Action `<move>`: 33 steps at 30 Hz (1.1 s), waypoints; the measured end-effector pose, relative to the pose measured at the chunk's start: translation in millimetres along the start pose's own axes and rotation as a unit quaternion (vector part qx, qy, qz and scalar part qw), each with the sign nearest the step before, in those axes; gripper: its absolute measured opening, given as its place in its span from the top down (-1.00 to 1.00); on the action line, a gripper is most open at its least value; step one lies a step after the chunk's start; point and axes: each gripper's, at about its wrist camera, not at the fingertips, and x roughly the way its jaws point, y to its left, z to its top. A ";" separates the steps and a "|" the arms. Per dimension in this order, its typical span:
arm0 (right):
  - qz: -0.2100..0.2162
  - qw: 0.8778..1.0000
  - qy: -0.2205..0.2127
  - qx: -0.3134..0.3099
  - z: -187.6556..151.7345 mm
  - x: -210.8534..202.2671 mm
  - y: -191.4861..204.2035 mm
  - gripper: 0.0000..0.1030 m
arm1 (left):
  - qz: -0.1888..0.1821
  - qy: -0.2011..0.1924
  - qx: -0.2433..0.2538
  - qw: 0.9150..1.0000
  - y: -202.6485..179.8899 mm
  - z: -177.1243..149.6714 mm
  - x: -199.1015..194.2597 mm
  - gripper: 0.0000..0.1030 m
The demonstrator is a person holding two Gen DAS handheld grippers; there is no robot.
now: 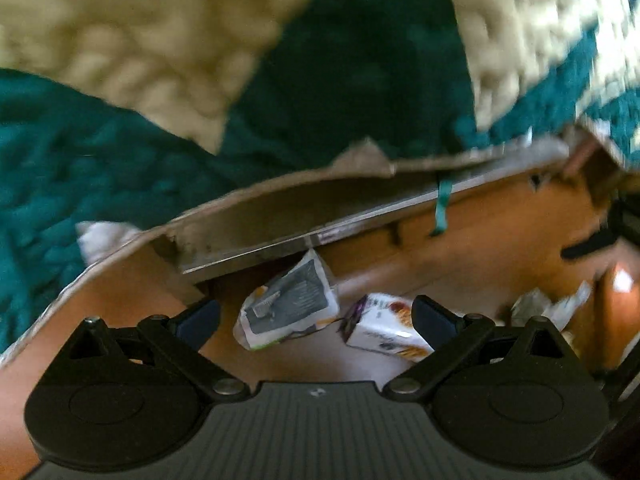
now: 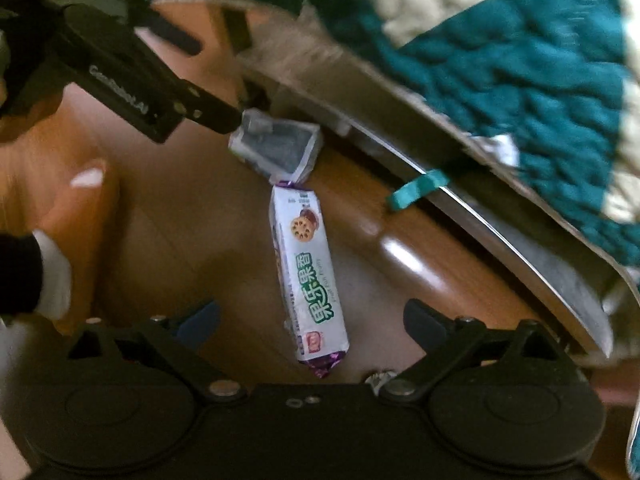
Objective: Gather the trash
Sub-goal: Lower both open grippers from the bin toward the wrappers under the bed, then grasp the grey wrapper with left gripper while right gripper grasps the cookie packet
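teal-and-cream quilted blanket [image 2: 520, 60], white biscuit wrapper [image 2: 306, 264] with green lettering and purple ends.

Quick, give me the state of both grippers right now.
Left gripper: open, holding nothing, its fingers either side of the grey packet.
Right gripper: open, holding nothing, over the cookie wrapper.
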 end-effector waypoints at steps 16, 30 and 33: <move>0.026 0.997 0.045 -0.058 18.1 90.3 -0.3 -0.72 | -0.002 0.063 0.147 0.987 8.0 -18.3 114.7 -0.98; 0.004 0.996 0.066 -0.059 11.5 126.7 17.0 -0.01 | -0.007 0.081 0.137 0.987 4.2 -27.6 153.3 -0.49; 0.001 0.996 0.069 -0.048 11.3 129.5 18.9 0.21 | -0.002 0.091 0.119 0.989 6.3 -29.6 158.3 -0.22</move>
